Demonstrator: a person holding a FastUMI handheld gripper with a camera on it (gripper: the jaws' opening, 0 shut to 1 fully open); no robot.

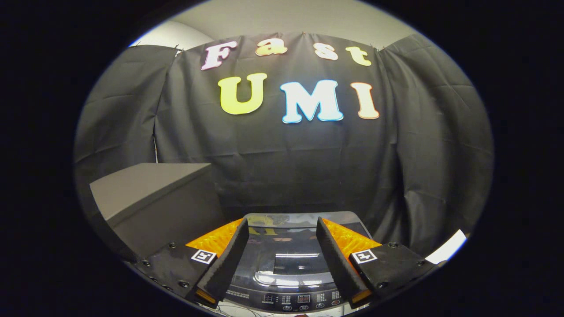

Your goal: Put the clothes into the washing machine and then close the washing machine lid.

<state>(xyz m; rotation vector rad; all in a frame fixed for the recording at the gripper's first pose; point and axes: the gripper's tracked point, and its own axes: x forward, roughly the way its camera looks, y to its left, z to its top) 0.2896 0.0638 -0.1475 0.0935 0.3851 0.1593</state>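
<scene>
The washing machine (286, 259) stands below and just ahead of my fingers, seen from above. Its glossy dark lid (282, 246) lies flat and shut over the tub, mirroring the booth. A control panel (299, 300) with small buttons and a display runs along the machine's near edge. My gripper (282, 226) hovers above the lid, open, with a wide gap and nothing between the fingers. I see no clothes.
A grey box-like block (154, 198) stands to the left of the machine, taller than its lid. The black cloth wall (308, 167) hangs close behind the machine. A bright white strip (447, 248) shows low to the right.
</scene>
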